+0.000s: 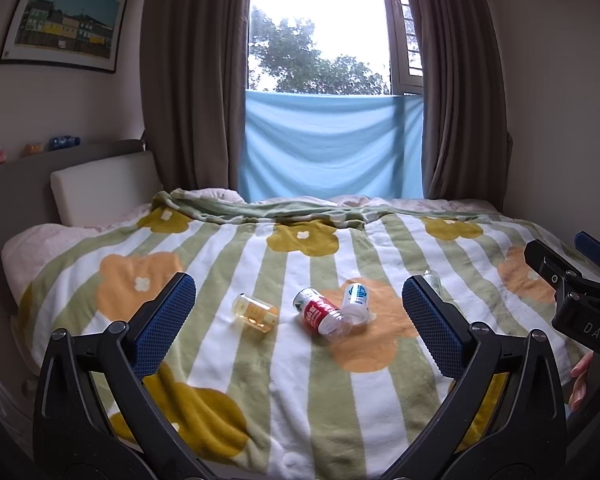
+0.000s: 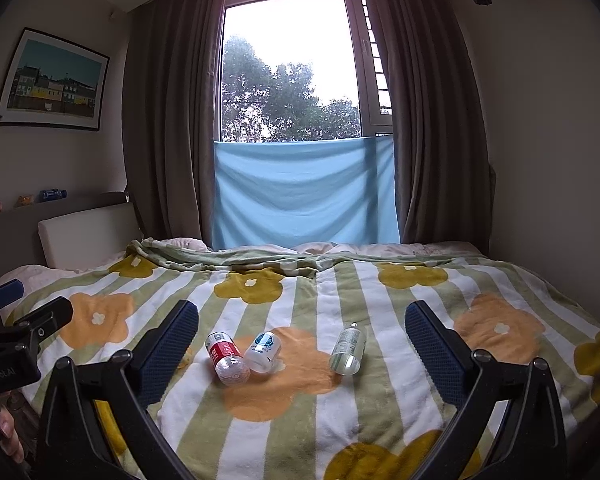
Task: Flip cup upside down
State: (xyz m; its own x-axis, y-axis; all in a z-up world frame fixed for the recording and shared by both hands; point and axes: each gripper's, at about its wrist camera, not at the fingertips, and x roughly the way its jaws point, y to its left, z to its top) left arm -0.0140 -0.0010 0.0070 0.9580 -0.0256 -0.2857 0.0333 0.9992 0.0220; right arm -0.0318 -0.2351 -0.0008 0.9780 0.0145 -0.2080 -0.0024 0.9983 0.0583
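Several small plastic containers lie on their sides on the striped floral blanket (image 1: 260, 380). A red-labelled clear one (image 1: 322, 312) (image 2: 226, 358) lies in the middle. A white one with a blue logo (image 1: 356, 300) (image 2: 264, 352) lies just right of it, touching it. A yellowish one (image 1: 256, 314) lies to the left. A clear greenish one (image 2: 348, 350) lies to the right, mostly hidden behind my finger in the left wrist view (image 1: 434, 280). My left gripper (image 1: 300, 320) is open and empty, held above the bed. My right gripper (image 2: 302, 344) is open and empty too.
The bed fills the lower view, with a headboard cushion (image 1: 100, 188) at left. Curtains (image 1: 192, 80) and a window with a blue cloth (image 1: 332, 144) stand behind. Walls close both sides. The right gripper's body (image 1: 580, 304) shows at right in the left wrist view.
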